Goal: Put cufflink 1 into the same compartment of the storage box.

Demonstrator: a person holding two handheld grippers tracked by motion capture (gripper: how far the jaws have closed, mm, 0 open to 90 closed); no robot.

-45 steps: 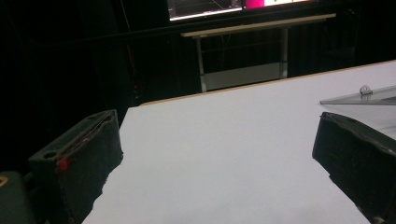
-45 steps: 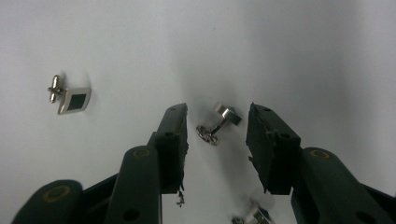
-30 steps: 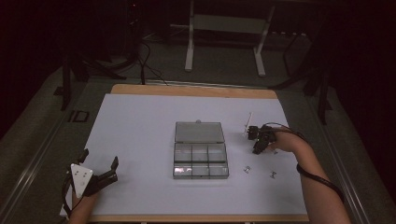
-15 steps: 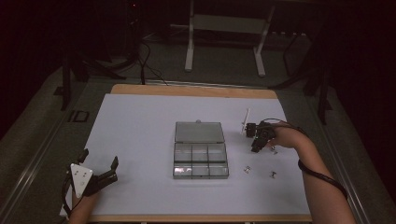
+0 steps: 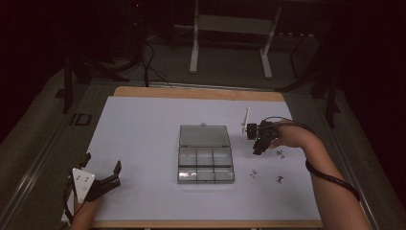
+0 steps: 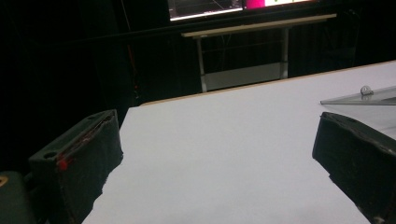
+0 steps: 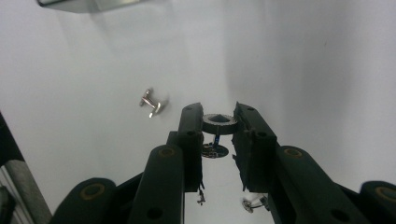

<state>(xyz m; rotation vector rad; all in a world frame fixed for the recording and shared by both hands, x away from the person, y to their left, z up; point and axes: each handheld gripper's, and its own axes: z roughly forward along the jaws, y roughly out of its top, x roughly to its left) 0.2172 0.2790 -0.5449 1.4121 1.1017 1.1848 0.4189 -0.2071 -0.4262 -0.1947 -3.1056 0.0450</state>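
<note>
1. The right tool (image 7: 218, 122) is pinching a small silver cufflink (image 7: 218, 124) by its round dark-centred head, with the stem and foot hanging between the jaws, clear of the surface.
2. In the high view the right tool (image 5: 259, 145) is held above the white-covered bench (image 5: 143, 143), toward its right edge and just right of the clear plastic compartment box (image 5: 205, 165).
3. The box sits near the middle of the bench, its lid (image 5: 204, 135) open and lying flat toward the far edge.
4. Three further small silver cufflinks lie loose on the bench near the right edge: one (image 5: 280, 153) just beside the person's right hand (image 5: 287, 136), two more (image 5: 253, 174) (image 5: 279, 179) nearer the front edge.
5. The left tool (image 5: 103, 168) rests at the front left corner of the bench, its jaws spread wide with nothing between them; it is well apart from the box.
6. The left gripper view confirms the two black pads (image 6: 88, 158) standing wide apart over bare white surface.
</note>
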